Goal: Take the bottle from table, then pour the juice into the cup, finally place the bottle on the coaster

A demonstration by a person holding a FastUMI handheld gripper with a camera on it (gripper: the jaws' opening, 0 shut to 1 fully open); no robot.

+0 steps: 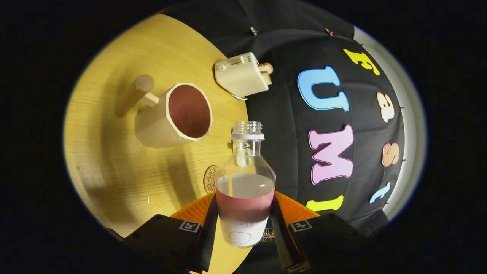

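My gripper (pixel 243 222) is shut on a clear, uncapped bottle (pixel 245 182), both fingers pressing on its lower body. The bottle holds a little pinkish juice and carries a white label at its base. The whole view is rolled, so the wooden table (pixel 114 160) looks tipped on its side. A beige cup (pixel 173 116) with a wooden handle lies beyond the fingers, ahead of the bottle's neck and apart from its mouth; its inside looks reddish. A round coaster (pixel 210 179) rests on the table just behind the bottle's shoulder, partly hidden by it.
A cream toaster (pixel 241 74) with a slice of toast in it stands near the table's far edge, beyond the cup. The black cloth wall rises past that edge.
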